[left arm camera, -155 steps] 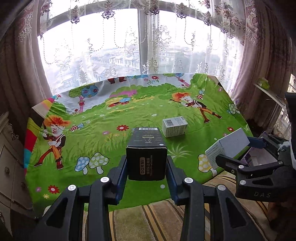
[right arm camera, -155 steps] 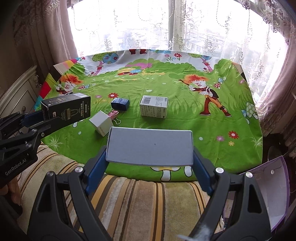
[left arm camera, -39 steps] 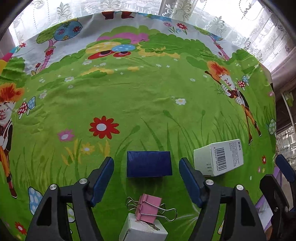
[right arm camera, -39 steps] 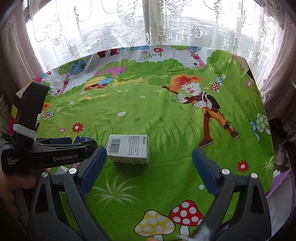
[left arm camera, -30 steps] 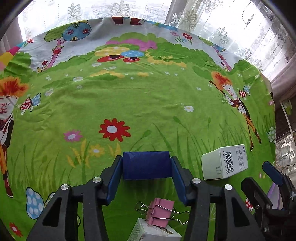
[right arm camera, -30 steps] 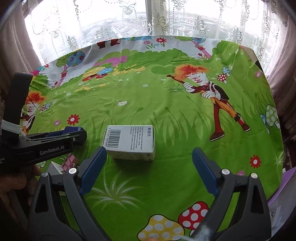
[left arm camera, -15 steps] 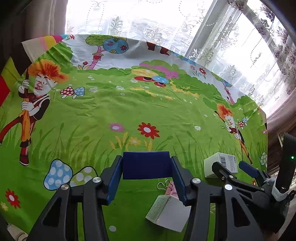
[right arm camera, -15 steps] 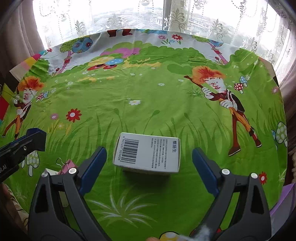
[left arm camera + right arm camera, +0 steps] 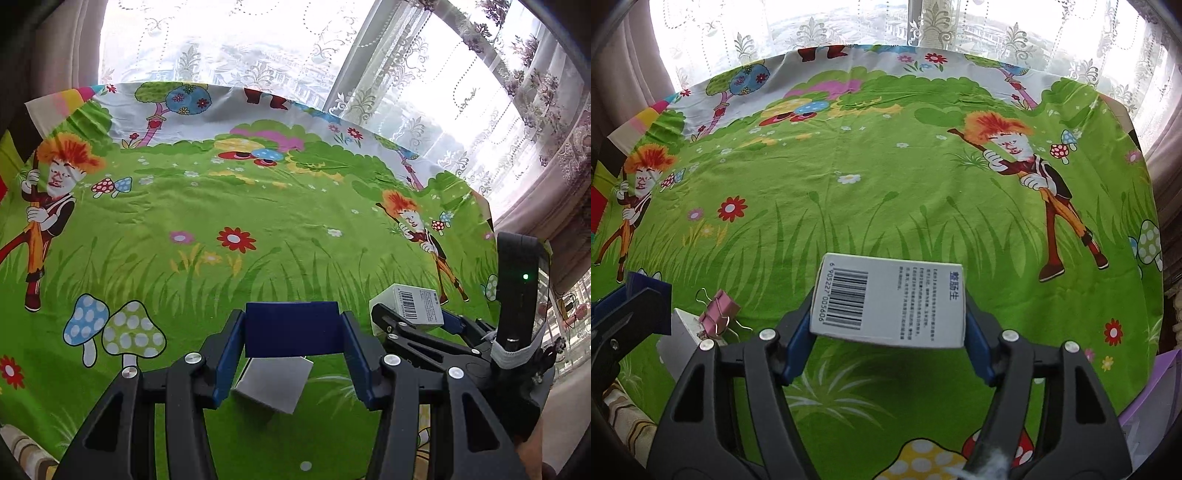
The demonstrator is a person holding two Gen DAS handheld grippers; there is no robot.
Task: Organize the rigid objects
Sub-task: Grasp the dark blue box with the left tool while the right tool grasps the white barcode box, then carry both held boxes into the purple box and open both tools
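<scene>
My left gripper (image 9: 293, 332) is shut on a dark blue box (image 9: 291, 328) and holds it above the green cartoon tablecloth (image 9: 229, 206). My right gripper (image 9: 888, 314) is shut on a white box with a barcode (image 9: 890, 301); that box also shows in the left wrist view (image 9: 415, 302). A small white box (image 9: 273, 384) lies on the cloth below the blue box. A pink binder clip (image 9: 718, 312) rests on the white box (image 9: 677, 339) at the left of the right wrist view.
The cloth-covered table ends at lace curtains and a window (image 9: 258, 55) at the back. A striped cushion (image 9: 624, 413) lies along the near left edge. A purple container (image 9: 1148, 413) stands at the near right.
My right gripper has closed on the white barcode box, which lay free between its open jaws half a second ago. My left gripper has lifted the blue box and drawn back.
</scene>
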